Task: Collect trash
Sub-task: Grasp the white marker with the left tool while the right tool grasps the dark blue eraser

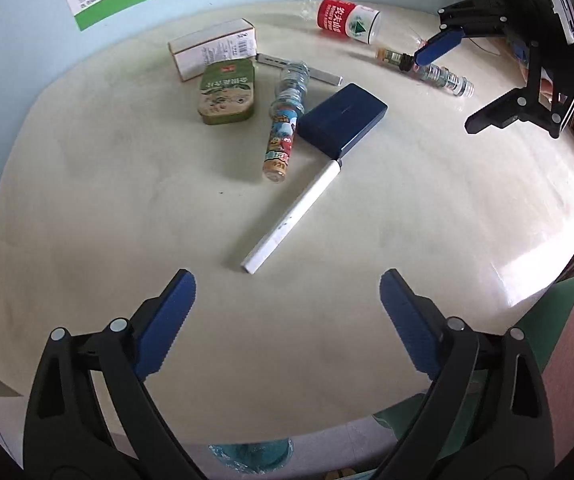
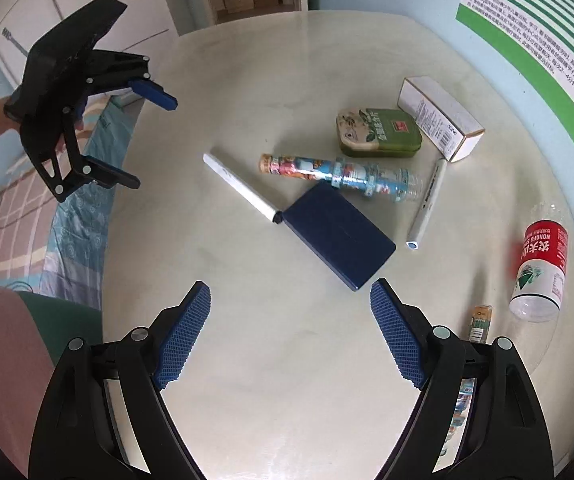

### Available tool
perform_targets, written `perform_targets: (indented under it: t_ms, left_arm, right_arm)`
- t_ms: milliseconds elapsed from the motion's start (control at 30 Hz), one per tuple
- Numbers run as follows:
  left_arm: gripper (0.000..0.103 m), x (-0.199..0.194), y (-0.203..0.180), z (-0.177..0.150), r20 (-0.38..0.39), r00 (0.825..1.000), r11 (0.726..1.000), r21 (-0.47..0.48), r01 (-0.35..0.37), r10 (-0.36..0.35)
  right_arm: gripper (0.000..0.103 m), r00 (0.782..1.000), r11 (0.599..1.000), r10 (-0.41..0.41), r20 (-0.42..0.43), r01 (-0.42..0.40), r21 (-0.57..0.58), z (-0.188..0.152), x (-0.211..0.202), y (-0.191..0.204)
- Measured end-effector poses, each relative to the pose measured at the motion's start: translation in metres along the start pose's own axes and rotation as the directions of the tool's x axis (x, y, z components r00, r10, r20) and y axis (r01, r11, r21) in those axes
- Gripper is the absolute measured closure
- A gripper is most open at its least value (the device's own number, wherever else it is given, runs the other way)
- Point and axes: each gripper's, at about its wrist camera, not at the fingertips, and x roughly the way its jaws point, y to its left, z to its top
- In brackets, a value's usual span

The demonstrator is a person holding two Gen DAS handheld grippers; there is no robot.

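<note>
Trash lies on a pale round table (image 1: 107, 208): a red-labelled plastic bottle (image 1: 347, 20) (image 2: 541, 268), a cartoon-labelled bottle (image 1: 283, 128) (image 2: 335, 174) and a small clear bottle (image 1: 427, 68) (image 2: 479, 320), all on their sides. My left gripper (image 1: 287, 280) (image 2: 149, 142) hovers open over the near table edge, just short of a white pen (image 1: 295, 212) (image 2: 243, 188). My right gripper (image 2: 291, 292) (image 1: 455, 88) is open above the small bottle, holding nothing.
A green tin (image 1: 227, 92), a white carton (image 1: 215, 46), a dark blue case (image 1: 343, 120) and a grey marker (image 1: 299, 68) lie among the bottles. A wall poster (image 2: 527, 40) stands behind the table. A bed with patterned cloth (image 2: 47, 220) sits beside it.
</note>
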Motion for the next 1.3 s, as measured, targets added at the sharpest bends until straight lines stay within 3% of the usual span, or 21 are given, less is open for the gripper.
perform_targets:
  t_ms: [233,500,567,600,767,833,900,967,1067,1300]
  left_arm:
    - [0.012,0.048,0.0,0.017,-0.1,0.995,0.997,0.073,0.009,-0.002]
    - [0.016,0.071,0.007,0.031,-0.113,0.992,0.996,0.057,0.069,-0.062]
    - [0.024,0.074,0.008,0.032,-0.11,0.991,0.995,0.059,0.079,-0.072]
    - [0.024,0.074,0.007,0.032,-0.103,0.991,0.994,0.064,0.086,-0.08]
    - [0.044,0.071,0.012,0.037,-0.085,0.989,0.99,0.055,0.129,-0.125]
    - [0.047,0.071,0.017,0.039,-0.082,0.987,0.989,0.029,0.145,-0.142]
    - [0.059,0.07,0.022,0.04,-0.078,0.986,0.988,0.019,0.153,-0.151]
    - [0.085,0.071,0.023,0.041,-0.087,0.984,0.987,0.025,0.157,-0.154]
    - [0.091,0.071,0.016,0.041,-0.096,0.987,0.989,0.055,0.134,-0.129]
    - [0.093,0.052,0.008,0.037,-0.051,0.992,0.993,0.02,0.113,-0.111]
  right_arm:
    - [0.021,0.997,0.989,0.039,-0.074,-0.049,-0.14,0.016,0.045,-0.024]
    - [0.023,0.992,0.965,0.065,-0.11,-0.09,-0.248,0.035,0.079,-0.038]
    - [0.026,0.993,0.959,0.053,-0.105,-0.08,-0.271,0.035,0.084,-0.039]
    - [0.034,0.993,0.956,0.05,-0.106,-0.079,-0.283,0.034,0.086,-0.038]
    - [0.04,0.994,0.95,0.054,-0.095,-0.08,-0.302,0.032,0.091,-0.034]
    - [0.043,0.994,0.947,0.052,-0.1,-0.081,-0.312,0.032,0.091,-0.032]
    - [0.043,0.991,0.946,0.055,-0.118,-0.089,-0.311,0.029,0.09,-0.031]
    - [0.044,0.989,0.949,0.058,-0.136,-0.097,-0.301,0.025,0.087,-0.031]
    - [0.045,0.99,0.958,0.056,-0.132,-0.091,-0.271,0.02,0.078,-0.032]
    - [0.049,0.992,0.973,0.051,-0.112,-0.075,-0.218,0.013,0.05,-0.031]
